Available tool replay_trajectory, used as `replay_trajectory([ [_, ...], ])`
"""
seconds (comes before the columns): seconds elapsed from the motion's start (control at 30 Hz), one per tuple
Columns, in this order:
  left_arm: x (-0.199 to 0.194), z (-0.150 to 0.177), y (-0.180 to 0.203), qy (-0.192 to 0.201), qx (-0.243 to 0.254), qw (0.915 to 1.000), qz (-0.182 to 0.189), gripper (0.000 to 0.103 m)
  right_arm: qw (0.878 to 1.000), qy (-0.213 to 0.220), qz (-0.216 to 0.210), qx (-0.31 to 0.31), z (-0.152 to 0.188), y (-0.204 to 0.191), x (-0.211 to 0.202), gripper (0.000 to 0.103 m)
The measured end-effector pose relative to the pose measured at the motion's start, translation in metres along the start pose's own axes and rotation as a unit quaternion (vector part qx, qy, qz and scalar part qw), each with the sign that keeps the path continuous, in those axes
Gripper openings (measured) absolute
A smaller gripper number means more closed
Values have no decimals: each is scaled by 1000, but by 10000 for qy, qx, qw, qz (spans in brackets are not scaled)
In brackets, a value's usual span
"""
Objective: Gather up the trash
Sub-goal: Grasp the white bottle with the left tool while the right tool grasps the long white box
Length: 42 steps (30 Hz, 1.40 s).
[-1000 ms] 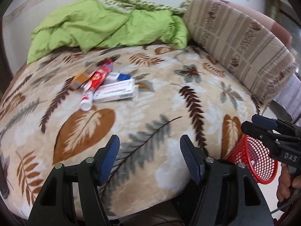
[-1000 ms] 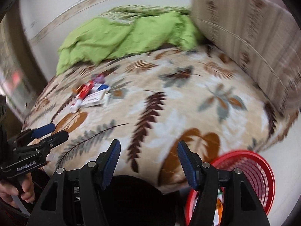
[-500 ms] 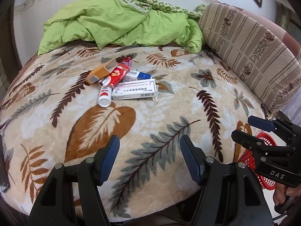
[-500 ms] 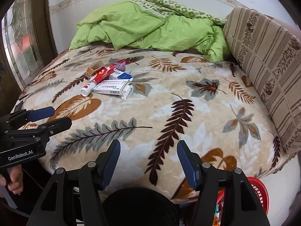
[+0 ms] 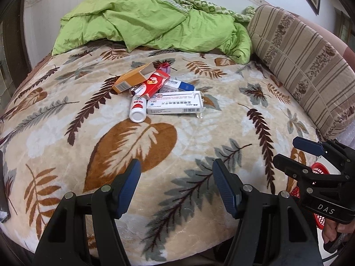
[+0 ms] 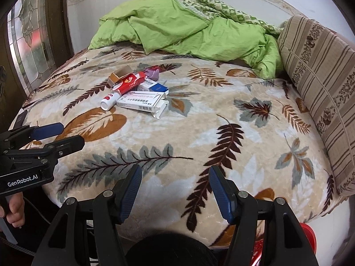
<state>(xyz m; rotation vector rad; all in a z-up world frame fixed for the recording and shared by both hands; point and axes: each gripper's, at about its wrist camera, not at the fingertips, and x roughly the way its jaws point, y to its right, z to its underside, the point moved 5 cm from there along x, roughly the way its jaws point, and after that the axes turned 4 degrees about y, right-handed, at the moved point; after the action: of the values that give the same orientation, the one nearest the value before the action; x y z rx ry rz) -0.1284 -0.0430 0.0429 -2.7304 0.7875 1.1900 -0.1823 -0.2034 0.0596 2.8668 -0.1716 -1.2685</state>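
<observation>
A pile of trash lies on the bed: a white medicine box [image 5: 175,105] [image 6: 142,102], a white bottle [image 5: 138,110] [image 6: 108,102], a red box [image 5: 153,84] [image 6: 128,83], an orange carton [image 5: 133,79] [image 6: 119,74], a blue-and-white box [image 5: 179,86] [image 6: 155,86] and a purple wrapper [image 6: 153,73]. My left gripper [image 5: 176,186] is open and empty, well short of the pile. My right gripper [image 6: 175,190] is open and empty, over the bed's near edge. A red mesh basket [image 5: 319,170] [image 6: 307,239] stands on the floor by the bed.
The leaf-patterned blanket [image 5: 133,146] covers the bed. A green quilt [image 5: 155,24] is bunched at the far side. A striped cushion [image 5: 299,62] runs along the right. A dark phone-like object [image 6: 21,117] lies at the left edge. A glass door [image 6: 31,40] is at left.
Both grippers have risen and swung toward the bed, so the trash pile appears nearer and more central. The red basket has dropped toward the lower right edge of both views.
</observation>
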Motion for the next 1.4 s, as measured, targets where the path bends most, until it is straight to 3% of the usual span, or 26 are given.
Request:
replay_trajectory([
  [0.27,10,-6,-37,16,-368,9989,-300,66,9982,-251,-496,241,-16,0,27,66],
  [0.6,23,-11,-82,-19,-797,9953,-558,66,9881,-366,-1432,417,-98,-13,113,66],
  [0.77,25,-13,-99,5,-927,9936,-647,66,9845,-331,-1659,453,-130,-27,161,66],
  [0.9,26,-14,-112,9,-1014,9924,-694,66,9781,-656,-1920,468,-129,-38,187,66],
  [1.1,31,-15,-122,-17,-1132,9912,-687,66,9633,-1026,-2481,4,-98,-70,168,66],
  [1.27,33,-13,-122,-46,-1136,9912,-676,66,9775,-412,-1895,-834,-116,-80,154,66],
  [1.33,32,-14,-120,-38,-1136,9913,-659,66,9827,-380,-1539,-955,-125,-72,166,66],
  [1.4,32,-14,-119,-23,-1117,9916,-648,66,9809,-717,-1711,-585,-126,-58,188,66],
])
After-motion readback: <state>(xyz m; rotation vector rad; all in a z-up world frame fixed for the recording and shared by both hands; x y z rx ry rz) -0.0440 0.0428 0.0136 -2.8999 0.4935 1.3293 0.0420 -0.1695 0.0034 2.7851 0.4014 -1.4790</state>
